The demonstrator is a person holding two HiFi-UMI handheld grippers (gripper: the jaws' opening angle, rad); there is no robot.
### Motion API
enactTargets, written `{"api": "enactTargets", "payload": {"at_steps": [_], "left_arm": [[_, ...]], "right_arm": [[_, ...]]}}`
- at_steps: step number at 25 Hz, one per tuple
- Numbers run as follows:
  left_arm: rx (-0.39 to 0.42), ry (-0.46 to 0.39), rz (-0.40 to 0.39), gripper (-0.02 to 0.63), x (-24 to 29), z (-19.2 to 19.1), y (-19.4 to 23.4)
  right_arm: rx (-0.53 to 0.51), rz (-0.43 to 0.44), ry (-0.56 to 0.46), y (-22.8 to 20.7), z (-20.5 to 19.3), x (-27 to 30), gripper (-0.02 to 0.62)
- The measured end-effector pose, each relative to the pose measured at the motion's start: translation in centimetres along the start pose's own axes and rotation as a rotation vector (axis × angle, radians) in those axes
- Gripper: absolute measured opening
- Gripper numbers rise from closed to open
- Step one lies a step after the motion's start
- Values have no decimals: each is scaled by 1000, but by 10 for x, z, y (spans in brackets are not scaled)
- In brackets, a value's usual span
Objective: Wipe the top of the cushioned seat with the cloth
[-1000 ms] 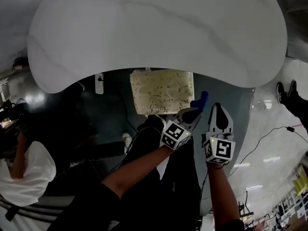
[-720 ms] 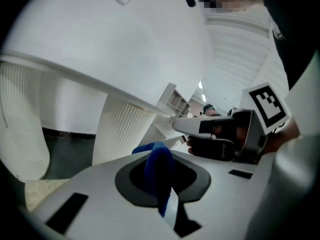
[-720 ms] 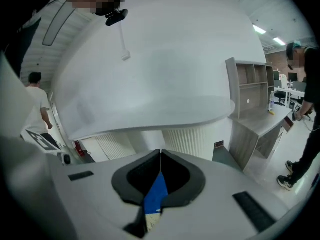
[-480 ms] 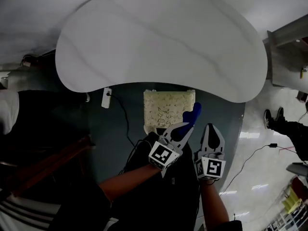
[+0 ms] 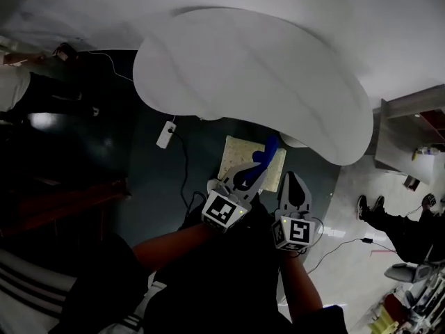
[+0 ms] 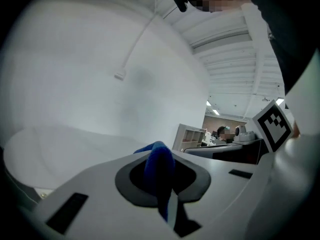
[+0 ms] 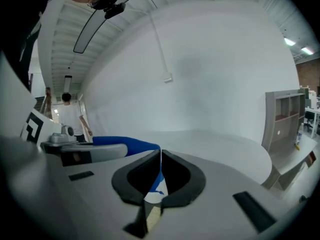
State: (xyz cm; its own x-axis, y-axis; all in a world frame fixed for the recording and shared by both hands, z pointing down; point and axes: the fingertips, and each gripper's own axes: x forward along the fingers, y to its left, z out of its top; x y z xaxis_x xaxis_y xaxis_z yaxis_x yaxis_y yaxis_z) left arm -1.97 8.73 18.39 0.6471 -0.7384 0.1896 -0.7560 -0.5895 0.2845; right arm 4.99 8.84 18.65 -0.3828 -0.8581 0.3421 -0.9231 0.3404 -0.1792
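Cloth (image 6: 159, 165) clamped in left tongs (image 5: 256, 170), right tongs (image 7: 160, 156) together, cushioned seat (image 5: 235, 157) only in head view

Open office: shelf unit (image 7: 282, 116), ceiling lights (image 7: 290, 41)

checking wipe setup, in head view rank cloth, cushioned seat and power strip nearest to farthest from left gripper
1. Blue cloth, clamped in the left gripper.
2. Cushioned seat, just below its tip.
3. White power strip, on the floor, further left.
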Motion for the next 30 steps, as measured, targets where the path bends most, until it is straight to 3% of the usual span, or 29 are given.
{"api": "enactTargets", "payload": {"at_steps": [6,14,19,23,30], "left_arm": [[99,-100,109,37,-60,85,32],[112,-113,269,37,-117,122,74],[134,-136,304,37,-139,139,89],[221,-158,311,37,-146,149,90],[192,-173,290,37,-150,149,97]], "right_arm": [[-23,117,-43,85,58,9,38],[-120,221,-127,144,117,23,38],[-184,222,-169,167,144,31,37],[-198,230,-189,180,148,34,37],[-230,205,-185,191,148,35,37]]}}
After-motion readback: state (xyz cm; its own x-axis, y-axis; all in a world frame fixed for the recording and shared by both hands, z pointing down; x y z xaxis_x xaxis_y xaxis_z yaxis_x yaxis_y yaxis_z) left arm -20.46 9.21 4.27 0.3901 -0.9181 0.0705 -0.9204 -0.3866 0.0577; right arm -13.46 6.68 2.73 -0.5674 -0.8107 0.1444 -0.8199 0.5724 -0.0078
